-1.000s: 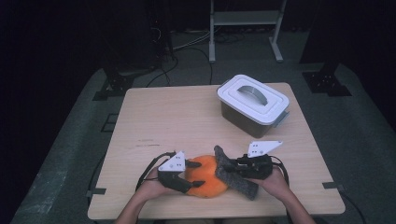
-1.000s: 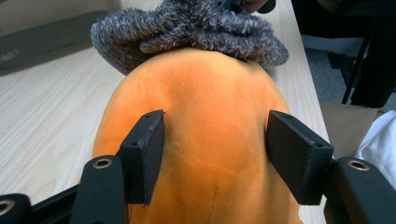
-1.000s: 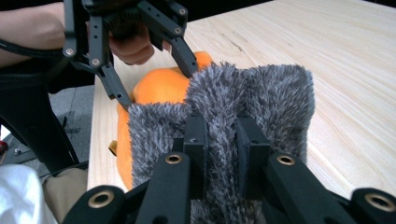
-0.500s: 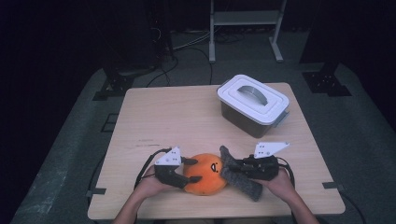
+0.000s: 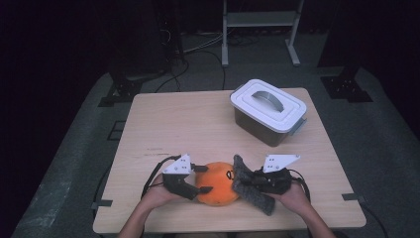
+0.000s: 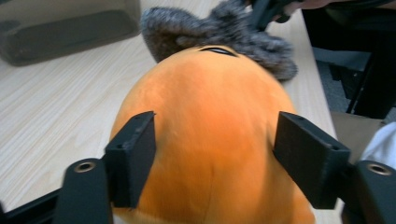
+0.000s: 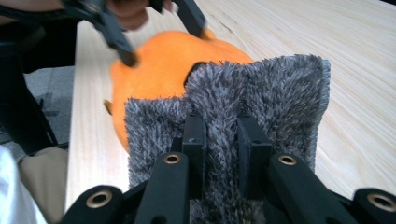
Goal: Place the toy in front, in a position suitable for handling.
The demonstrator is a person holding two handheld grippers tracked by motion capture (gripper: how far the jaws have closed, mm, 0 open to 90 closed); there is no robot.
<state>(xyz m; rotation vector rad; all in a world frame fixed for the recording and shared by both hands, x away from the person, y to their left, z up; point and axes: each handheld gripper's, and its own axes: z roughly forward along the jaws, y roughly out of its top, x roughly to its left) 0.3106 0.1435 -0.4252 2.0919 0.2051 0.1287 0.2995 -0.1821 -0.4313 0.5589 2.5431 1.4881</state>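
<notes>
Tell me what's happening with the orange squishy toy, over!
Left hand-held gripper just opened, jaws astride orange plush, not pressing. Right hand-held gripper shut on grey furry cloth. Lidded box far off, nothing blocking.

Item count, tabletop:
1 orange plush ball (image 5: 218,183), 1 grey furry cloth (image 5: 251,191), 1 lidded plastic box (image 5: 268,110), 2 handheld grippers: left gripper (image 5: 204,179), right gripper (image 5: 246,182). 1 table (image 5: 183,124).
</notes>
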